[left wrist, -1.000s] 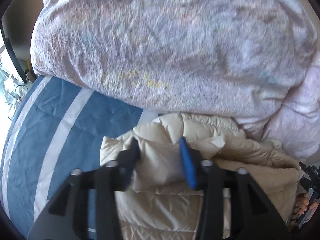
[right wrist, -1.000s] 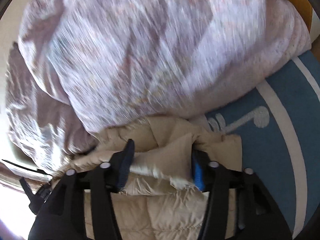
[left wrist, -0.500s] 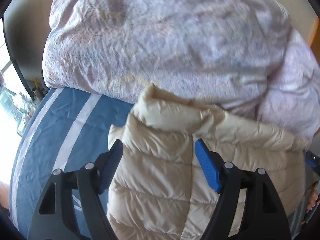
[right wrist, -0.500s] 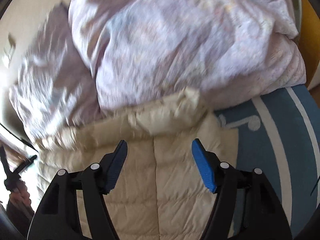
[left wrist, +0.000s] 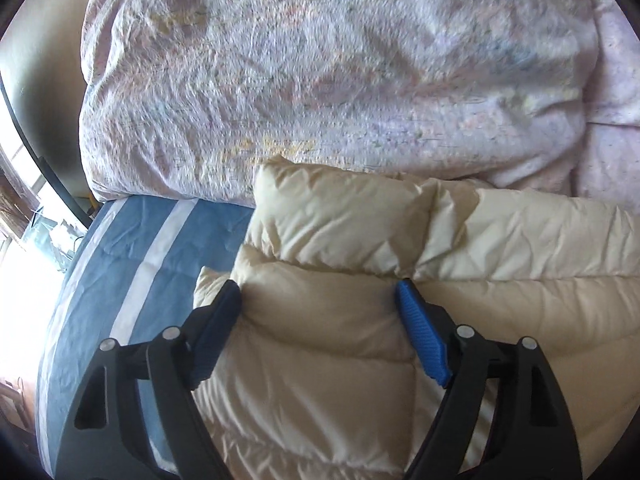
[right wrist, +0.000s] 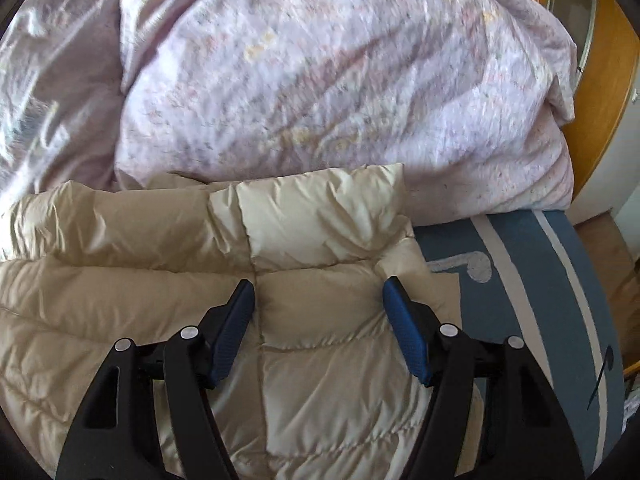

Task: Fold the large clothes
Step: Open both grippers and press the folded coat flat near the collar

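A cream quilted puffer jacket [left wrist: 500, 240] lies flat on the blue bedsheet [left wrist: 132, 248], its collar end against a lilac duvet. My left gripper [left wrist: 318, 286] hovers over the jacket's left upper corner. Its jaws are opening; the pads stand apart from the fabric and pinch nothing. In the right wrist view the jacket [right wrist: 120, 240] fills the lower left. My right gripper [right wrist: 319, 282] is open above the jacket's right upper corner, with only flat fabric below the gap between its fingers.
A bulky crumpled lilac duvet [left wrist: 320, 80] [right wrist: 340, 80] is heaped across the far side of the bed, touching the jacket. White-striped blue sheet [right wrist: 520, 260] shows on both sides. A wooden frame [right wrist: 600, 100] stands at the far right, a bright window at the far left.
Both grippers held bunched folds of the jacket a second ago; they have let go and opened. The jacket now lies spread flat, and both grippers have drawn back over it.
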`<state>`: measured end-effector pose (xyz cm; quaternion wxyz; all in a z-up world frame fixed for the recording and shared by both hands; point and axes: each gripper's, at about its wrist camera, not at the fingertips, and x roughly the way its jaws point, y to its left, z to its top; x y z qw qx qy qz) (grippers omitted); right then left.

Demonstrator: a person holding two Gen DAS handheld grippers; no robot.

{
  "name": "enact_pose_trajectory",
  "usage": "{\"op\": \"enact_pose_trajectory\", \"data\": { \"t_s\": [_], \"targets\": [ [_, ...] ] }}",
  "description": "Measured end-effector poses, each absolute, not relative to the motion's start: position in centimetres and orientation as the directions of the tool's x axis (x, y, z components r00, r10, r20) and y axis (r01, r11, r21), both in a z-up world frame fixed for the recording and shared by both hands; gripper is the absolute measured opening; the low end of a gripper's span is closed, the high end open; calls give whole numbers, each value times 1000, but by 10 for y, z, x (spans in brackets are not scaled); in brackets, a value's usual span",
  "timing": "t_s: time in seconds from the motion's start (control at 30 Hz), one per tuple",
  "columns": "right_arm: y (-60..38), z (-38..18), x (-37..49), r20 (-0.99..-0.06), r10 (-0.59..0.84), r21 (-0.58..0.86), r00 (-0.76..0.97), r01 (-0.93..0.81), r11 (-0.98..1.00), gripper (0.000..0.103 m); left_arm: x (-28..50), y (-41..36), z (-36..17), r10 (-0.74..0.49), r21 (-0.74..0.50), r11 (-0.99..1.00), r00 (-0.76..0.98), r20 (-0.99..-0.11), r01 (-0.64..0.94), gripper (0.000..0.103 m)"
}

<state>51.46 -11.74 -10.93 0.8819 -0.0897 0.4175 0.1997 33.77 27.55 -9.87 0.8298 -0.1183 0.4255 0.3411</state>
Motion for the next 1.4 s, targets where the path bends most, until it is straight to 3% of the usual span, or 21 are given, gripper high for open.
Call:
{"op": "enact_pose_trajectory", "data": {
  "t_s": [0.47,1.4],
  "targets": [
    [-86,-159,513,-761,231,-26,606,-385,923,81,348,289,-134,458,56,722,415,-786,-690,101],
    [-77,-163,529,-787,221,-14,576,-376,927,89,353,301,-145,428,23,717,414,-803,-696,101]
  ]
}}
